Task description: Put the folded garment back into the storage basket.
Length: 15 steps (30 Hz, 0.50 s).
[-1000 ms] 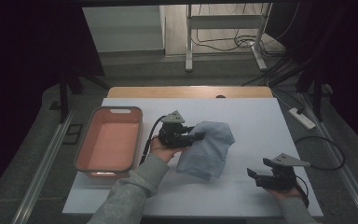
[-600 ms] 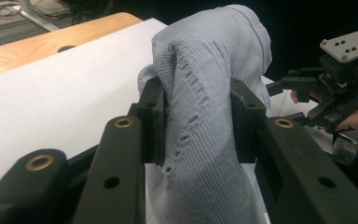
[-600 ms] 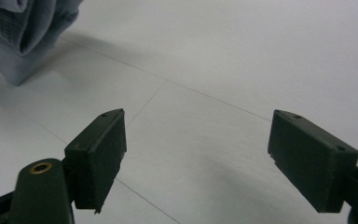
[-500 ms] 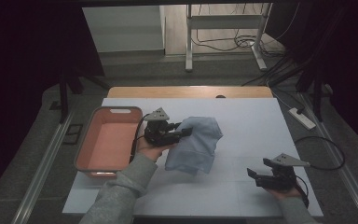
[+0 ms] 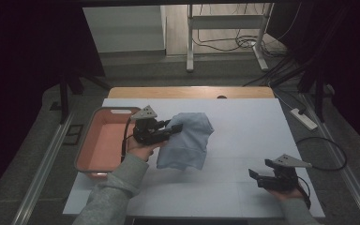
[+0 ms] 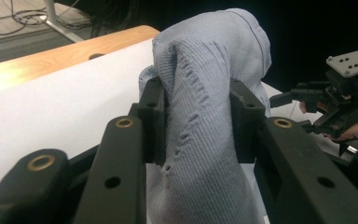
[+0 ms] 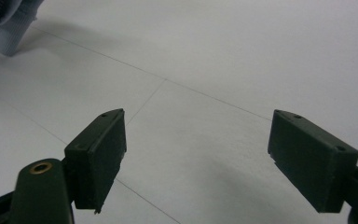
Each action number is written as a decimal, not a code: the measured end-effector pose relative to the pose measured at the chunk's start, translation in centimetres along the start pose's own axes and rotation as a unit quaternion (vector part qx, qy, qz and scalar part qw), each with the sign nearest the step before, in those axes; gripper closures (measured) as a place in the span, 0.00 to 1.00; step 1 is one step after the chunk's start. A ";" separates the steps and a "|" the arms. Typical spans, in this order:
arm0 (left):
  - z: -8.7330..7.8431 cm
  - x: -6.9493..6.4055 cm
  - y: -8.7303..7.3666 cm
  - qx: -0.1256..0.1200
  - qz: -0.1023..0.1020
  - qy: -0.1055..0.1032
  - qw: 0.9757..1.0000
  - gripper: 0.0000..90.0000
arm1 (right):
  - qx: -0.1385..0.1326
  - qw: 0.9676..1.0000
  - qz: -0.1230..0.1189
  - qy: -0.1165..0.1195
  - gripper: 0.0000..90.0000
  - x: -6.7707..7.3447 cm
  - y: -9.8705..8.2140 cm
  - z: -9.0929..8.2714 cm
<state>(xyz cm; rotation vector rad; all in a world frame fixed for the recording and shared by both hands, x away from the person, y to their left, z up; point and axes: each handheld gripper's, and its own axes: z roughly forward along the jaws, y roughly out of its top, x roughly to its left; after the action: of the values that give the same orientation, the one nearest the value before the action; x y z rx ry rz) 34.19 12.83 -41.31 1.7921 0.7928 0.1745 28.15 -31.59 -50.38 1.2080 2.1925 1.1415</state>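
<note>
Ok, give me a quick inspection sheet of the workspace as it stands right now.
Surface: white table top, wooden strip at its far edge.
Job's things: light blue cloth lifted, lower edge hanging near the table; pink bin at left.
Clutter: nothing seen.
Grippers: left gripper shut on the cloth; right gripper open, low over bare table.
Cables: one loops from the right gripper; more on the floor.
Surroundings: power strip, metal stand legs, dark room.

Left gripper [image 5: 177, 127] clamped on a light blue cloth [image 5: 187, 140], lifted just right of the pink tray [image 5: 90, 157]. Right gripper [image 5: 254, 175] well right of the tray, near the table's [image 5: 243, 122] front edge.
</note>
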 end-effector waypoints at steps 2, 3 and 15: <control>-0.4 0.2 0.0 -0.004 -0.003 0.001 1.000 0.71 | 0.000 1.000 0.000 0.000 0.22 0.0 0.0 0.0; -0.6 0.2 0.1 -0.007 -0.005 0.001 1.000 0.71 | 0.000 1.000 0.000 0.000 0.22 0.0 0.0 0.0; -2.8 0.8 0.5 -0.025 -0.013 0.009 1.000 0.71 | -0.002 1.000 0.002 -0.002 0.22 -0.1 -0.1 -0.1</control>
<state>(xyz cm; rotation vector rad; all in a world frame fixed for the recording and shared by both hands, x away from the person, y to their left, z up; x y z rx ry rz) 33.67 15.41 -39.99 1.7356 0.8166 0.1915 28.12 -31.76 -50.39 1.2128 2.1850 1.1426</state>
